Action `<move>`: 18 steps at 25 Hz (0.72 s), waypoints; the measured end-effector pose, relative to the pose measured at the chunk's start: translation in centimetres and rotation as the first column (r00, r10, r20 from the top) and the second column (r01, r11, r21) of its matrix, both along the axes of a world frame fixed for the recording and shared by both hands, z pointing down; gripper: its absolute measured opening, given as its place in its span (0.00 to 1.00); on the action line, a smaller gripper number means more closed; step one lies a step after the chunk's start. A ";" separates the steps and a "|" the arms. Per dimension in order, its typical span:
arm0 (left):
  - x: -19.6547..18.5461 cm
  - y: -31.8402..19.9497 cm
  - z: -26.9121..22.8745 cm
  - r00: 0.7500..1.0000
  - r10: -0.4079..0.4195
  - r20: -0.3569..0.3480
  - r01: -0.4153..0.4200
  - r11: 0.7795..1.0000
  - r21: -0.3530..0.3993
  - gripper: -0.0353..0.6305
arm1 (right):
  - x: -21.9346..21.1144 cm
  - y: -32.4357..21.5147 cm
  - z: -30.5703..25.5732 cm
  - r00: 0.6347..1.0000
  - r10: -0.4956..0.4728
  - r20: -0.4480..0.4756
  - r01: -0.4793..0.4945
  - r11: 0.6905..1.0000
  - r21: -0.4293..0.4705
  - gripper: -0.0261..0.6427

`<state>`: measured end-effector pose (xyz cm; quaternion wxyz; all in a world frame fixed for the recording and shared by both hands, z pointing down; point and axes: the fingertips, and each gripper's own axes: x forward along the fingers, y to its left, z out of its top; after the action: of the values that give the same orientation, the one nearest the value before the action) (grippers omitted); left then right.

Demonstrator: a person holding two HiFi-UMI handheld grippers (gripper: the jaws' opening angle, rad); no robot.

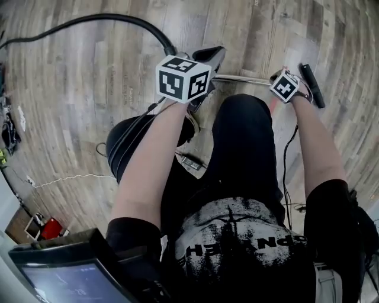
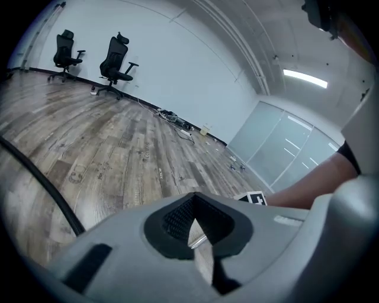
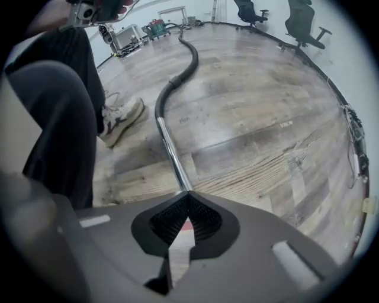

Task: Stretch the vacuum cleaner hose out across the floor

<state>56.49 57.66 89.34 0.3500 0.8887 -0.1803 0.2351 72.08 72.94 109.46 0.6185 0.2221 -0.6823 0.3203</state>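
The hose (image 1: 118, 18) is black and lies on the wooden floor (image 1: 77, 89). In the head view it starts at the left gripper (image 1: 213, 56), arcs up and away, and runs off to the far left of it. On the other side of the left gripper a thin shiny metal tube (image 1: 240, 78) runs nearly level across to the right gripper (image 1: 285, 86), so the whole line has a long left-to-right axis with a bend at the left gripper.

The right gripper view looks along this line: the tube (image 3: 172, 154) leads straight away from the jaw tips, joins the hose (image 3: 186, 65), and the hose snakes toward the far wall.

The right gripper (image 3: 188, 195) has its jaws together, tips meeting where the tube comes in. I cannot tell whether they pinch it. The left gripper (image 2: 194, 198) is also closed, with a bit of bright metal showing through the gap behind its tips.

Beyond the left gripper the floor is bare and wide, out to two office chairs (image 2: 115, 59) at the wall. Nearer than the left gripper sits a black rounded body (image 1: 121, 145), and a shoe (image 3: 121, 121) stands just beside the tube.
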 end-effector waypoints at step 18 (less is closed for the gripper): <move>-20.4 -4.7 -41.1 0.989 -0.141 0.030 0.137 0.984 0.116 0.06 | -23.8 -13.6 -52.8 0.854 0.092 0.511 -0.214 0.959 0.184 0.05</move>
<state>36.08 52.91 48.24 0.3109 0.8877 -0.2617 0.2164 48.29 59.33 56.68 0.3635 0.2573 -0.8314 0.3323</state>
